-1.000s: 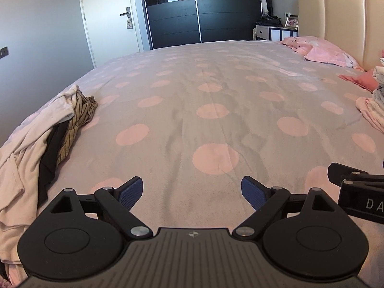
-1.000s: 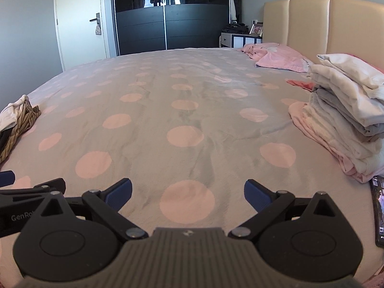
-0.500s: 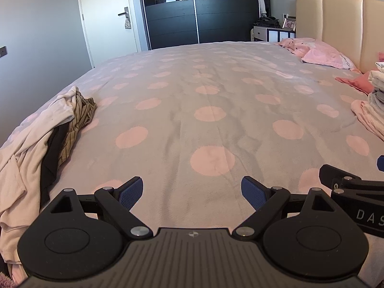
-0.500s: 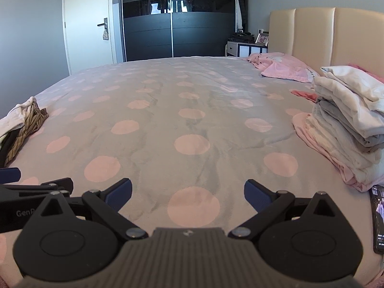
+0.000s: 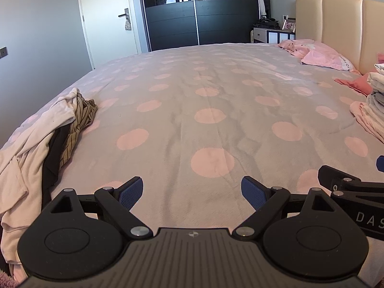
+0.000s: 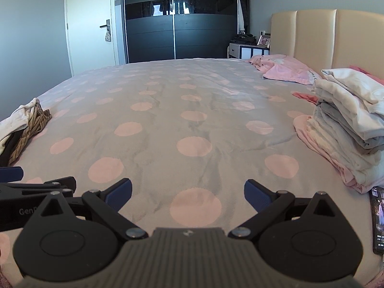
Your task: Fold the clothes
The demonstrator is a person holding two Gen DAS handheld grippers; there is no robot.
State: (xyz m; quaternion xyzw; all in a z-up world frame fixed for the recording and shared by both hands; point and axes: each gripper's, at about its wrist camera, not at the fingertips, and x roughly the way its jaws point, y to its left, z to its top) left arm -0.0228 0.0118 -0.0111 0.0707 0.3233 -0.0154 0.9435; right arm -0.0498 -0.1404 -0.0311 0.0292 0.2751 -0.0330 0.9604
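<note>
A heap of unfolded clothes (image 5: 36,141), cream, black and olive-striped, lies at the bed's left edge, also visible as the same heap (image 6: 24,124) in the right wrist view. A neat stack of folded clothes (image 6: 348,124) stands on the right side of the bed; its edge shows as the folded stack (image 5: 376,100) in the left wrist view. My left gripper (image 5: 192,193) is open over the bedspread near the front edge, holding nothing. My right gripper (image 6: 188,193) is open beside it, also empty. Each gripper shows at the edge of the other's view.
The bed (image 5: 206,100) has a grey cover with pink dots. Pink pillows (image 6: 285,72) lie by the cream headboard (image 6: 324,38). A phone (image 6: 379,218) rests at the front right edge. A dark wardrobe (image 6: 177,21), white door (image 5: 105,19) and nightstand (image 5: 271,33) stand beyond.
Both views have tilted up and drawn back a little, so the bed sits lower in the frames. Both grippers stay open and empty; the clothes have not moved.
</note>
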